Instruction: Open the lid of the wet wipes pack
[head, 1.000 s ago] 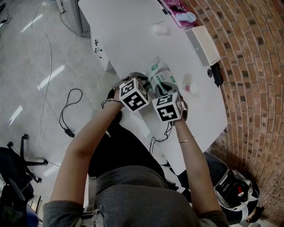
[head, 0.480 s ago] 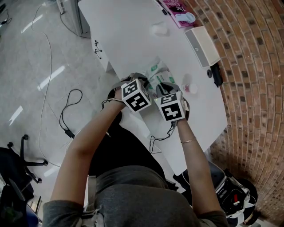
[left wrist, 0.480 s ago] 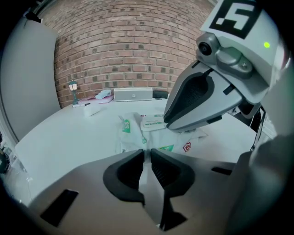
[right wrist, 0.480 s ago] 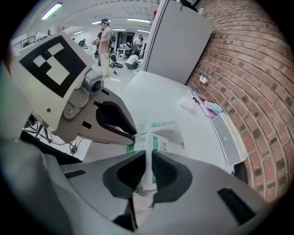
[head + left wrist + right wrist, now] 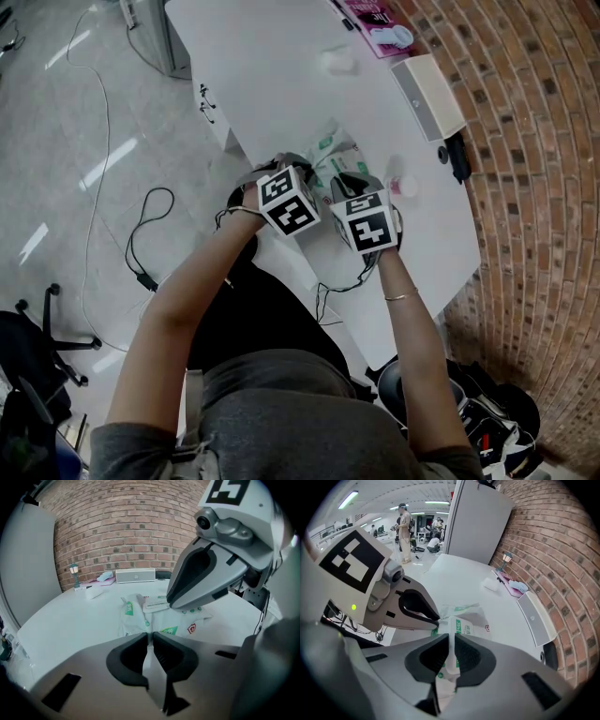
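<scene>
- The pack (image 5: 336, 157) is seen lying on the white table (image 5: 281, 75), near the edge closest to the person, with both grippers brought in over it side by side.
- The left gripper (image 5: 150, 638) is clamped on the near edge of the pack. Its jaws have just been closing, and a thin white strip of the wrapper is pinched between them.
- The right gripper (image 5: 451, 641) is clamped on the lid (image 5: 154, 605), the white label flap on top of the pack. Its jaws have just been closing too, and the flap is caught upright between them.
- In the left gripper view, the right gripper's jaw is seen lying across the lid. In the right gripper view, the left gripper's tip is seen touching the pack's left side.
- The two marker cubes (image 5: 288, 200) (image 5: 367, 222) are held close together, just apart, and most of the pack is hidden beneath them in the head view.
- A pale speaker (image 5: 427, 96) is set further along the table by the brick wall (image 5: 534, 141), well apart from the pack.
- A small lamp figure (image 5: 74, 571) is seen at the table's far end.
- A black cable (image 5: 150, 225) is seen lying on the floor to the left.
</scene>
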Motion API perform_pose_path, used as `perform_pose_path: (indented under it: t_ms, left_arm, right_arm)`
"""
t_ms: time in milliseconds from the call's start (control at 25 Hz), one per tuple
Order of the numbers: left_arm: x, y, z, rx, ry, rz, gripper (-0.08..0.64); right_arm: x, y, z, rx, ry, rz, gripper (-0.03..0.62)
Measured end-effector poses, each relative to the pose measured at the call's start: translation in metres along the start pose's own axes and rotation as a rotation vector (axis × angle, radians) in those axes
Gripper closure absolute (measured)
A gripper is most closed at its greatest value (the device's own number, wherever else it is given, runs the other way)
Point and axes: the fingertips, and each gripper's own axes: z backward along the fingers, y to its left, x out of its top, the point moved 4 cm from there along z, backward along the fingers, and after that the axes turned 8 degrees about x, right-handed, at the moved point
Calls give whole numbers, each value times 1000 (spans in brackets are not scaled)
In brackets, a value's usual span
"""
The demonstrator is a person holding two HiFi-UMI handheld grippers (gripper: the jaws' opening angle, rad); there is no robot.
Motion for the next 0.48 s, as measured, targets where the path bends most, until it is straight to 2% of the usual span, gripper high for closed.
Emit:
perform_pose_path:
  t_ms: [480]
  left_arm:
    - [0,0,-1,-7,7,5,508]
  right_arm:
    - [-2,-4,2,36,-25,-61,546]
